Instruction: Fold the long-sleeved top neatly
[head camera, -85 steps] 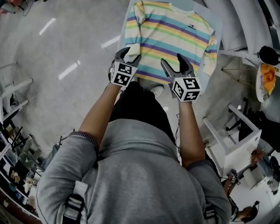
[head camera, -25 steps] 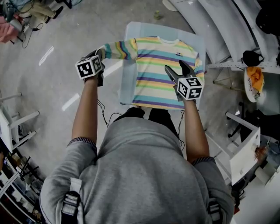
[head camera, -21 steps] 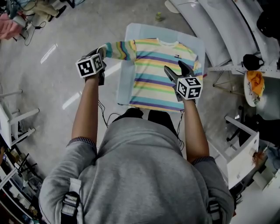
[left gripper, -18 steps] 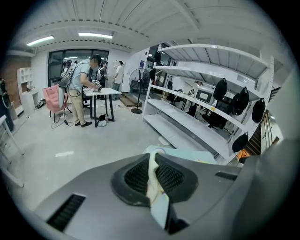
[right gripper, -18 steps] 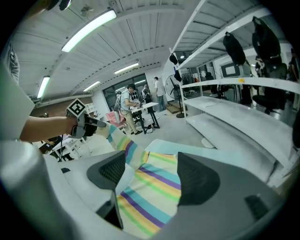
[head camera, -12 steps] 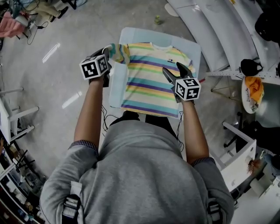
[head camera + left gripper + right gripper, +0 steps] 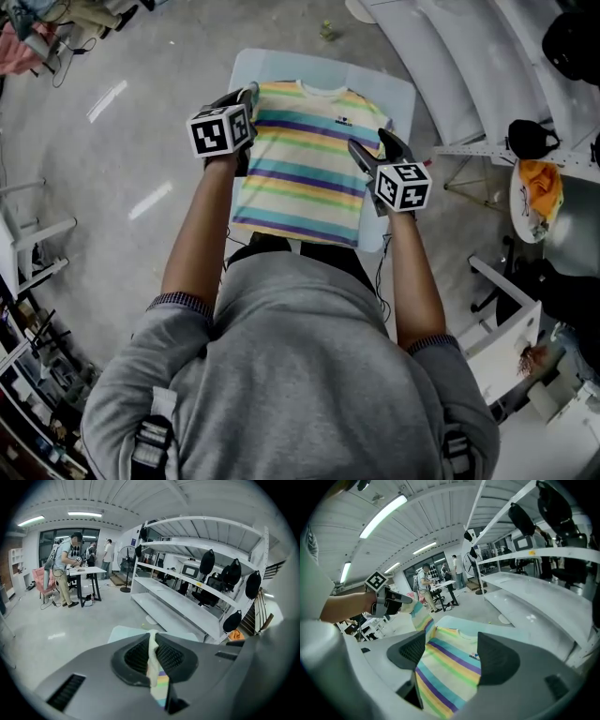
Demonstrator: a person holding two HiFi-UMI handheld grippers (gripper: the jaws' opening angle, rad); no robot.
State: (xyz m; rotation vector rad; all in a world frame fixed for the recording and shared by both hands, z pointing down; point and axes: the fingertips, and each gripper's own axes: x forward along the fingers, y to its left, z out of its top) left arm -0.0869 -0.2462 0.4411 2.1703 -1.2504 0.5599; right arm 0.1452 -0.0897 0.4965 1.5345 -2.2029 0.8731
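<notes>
Long-sleeved top (image 7: 305, 159), striped, lies flat on the pale blue surface (image 7: 398, 89) at the person's 12 o'clock, collar toward the far edge. The left gripper (image 7: 248, 94) stands over the garment's 10 o'clock corner, jaws clamped on the cream sleeve cuff (image 7: 152, 660), with the sleeve held up off the surface. The right gripper (image 7: 372, 145) hovers at the garment's 3 o'clock edge, jaws wide apart above the striped fabric.

I can't read the small chest print at one o'clock on the top (image 7: 300, 178). In the head view, the left gripper (image 7: 246, 96) hides its pinched sleeve (image 7: 152, 663).
</notes>
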